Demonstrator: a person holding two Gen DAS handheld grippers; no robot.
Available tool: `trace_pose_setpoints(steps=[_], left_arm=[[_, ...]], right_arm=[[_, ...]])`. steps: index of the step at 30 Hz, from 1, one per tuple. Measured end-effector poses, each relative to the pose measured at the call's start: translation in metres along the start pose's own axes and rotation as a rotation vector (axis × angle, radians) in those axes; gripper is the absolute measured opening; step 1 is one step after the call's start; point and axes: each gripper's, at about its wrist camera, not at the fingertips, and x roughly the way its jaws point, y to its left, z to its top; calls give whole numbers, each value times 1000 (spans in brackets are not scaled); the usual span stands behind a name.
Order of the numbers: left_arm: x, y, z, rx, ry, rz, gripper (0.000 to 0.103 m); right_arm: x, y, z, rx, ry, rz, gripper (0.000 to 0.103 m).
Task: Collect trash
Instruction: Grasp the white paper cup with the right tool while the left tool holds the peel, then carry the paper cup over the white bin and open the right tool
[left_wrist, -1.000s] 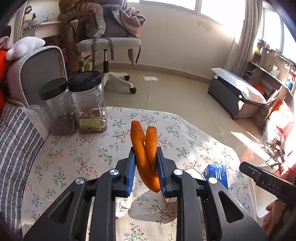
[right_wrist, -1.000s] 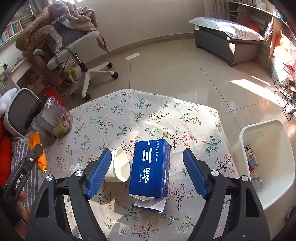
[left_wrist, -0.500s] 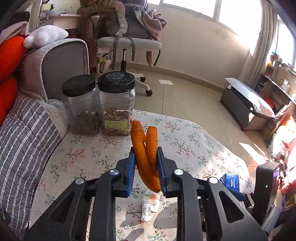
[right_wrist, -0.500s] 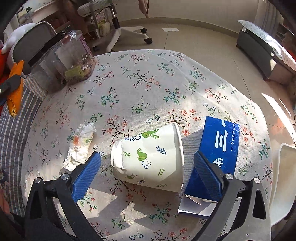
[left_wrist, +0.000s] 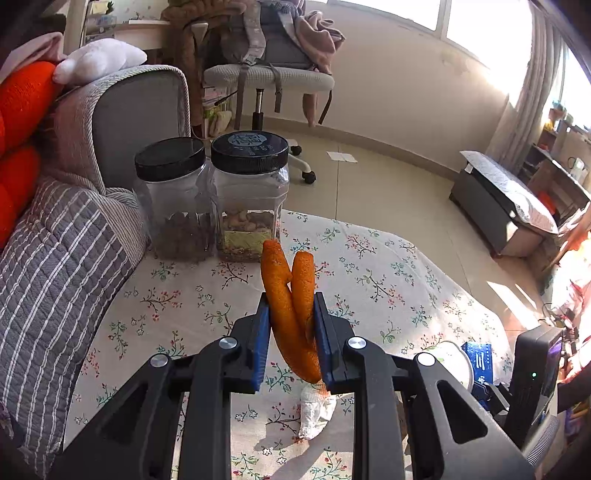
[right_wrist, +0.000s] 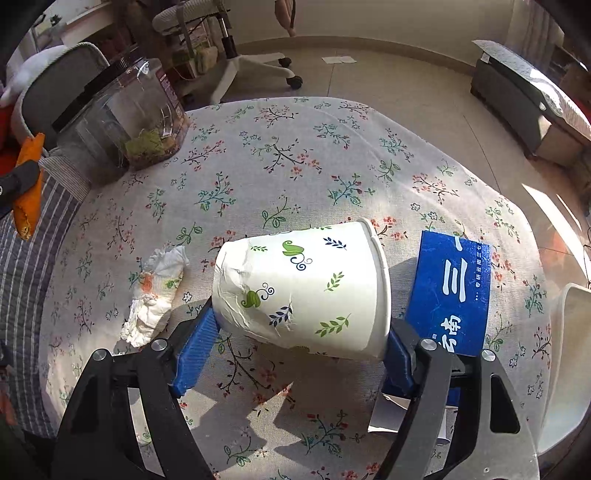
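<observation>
My left gripper (left_wrist: 291, 334) is shut on an orange peel (left_wrist: 290, 310) and holds it above the floral tablecloth (left_wrist: 388, 280). The peel also shows at the left edge of the right wrist view (right_wrist: 27, 192). My right gripper (right_wrist: 295, 350) has its blue pads on both ends of a white paper cup (right_wrist: 303, 291) with leaf print that lies on its side. A crumpled tissue (right_wrist: 155, 295) lies left of the cup, and a blue carton (right_wrist: 454, 291) lies right of it. The tissue (left_wrist: 314, 410) and carton (left_wrist: 478, 363) also show in the left wrist view.
Two clear jars with black lids (left_wrist: 247, 195) stand at the table's far left. A white trash bin (right_wrist: 569, 369) sits off the table's right edge. A striped grey sofa (left_wrist: 55, 258) runs along the left. An office chair (left_wrist: 269, 74) stands behind.
My right gripper has moved in and closed its pads onto the paper cup. My left gripper has drawn back to the left with the peel still held.
</observation>
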Motion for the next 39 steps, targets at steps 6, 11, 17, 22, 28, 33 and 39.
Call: trace_pose_setpoints(steps=[6, 11, 17, 22, 28, 33, 39], left_arm=[[11, 4, -3, -7, 40, 25, 24], [19, 5, -8, -20, 79, 15, 24], [19, 4, -9, -22, 80, 12, 24], [23, 2, -11, -26, 88, 6, 24], [25, -9, -13, -7, 84, 7, 24], [25, -16, -16, 11, 88, 9, 24], [16, -30, -15, 22, 74, -16, 24]], right_arm=[[-5, 6, -2, -7, -1, 24, 75], [-14, 8, -4, -6, -15, 42, 75], [-21, 8, -4, 5, -26, 57, 75], [-30, 3, -5, 14, -39, 70, 75], [-44, -8, -3, 46, -75, 83, 75], [-57, -13, -2, 54, -123, 69, 75], [-66, -28, -2, 90, -157, 25, 75]])
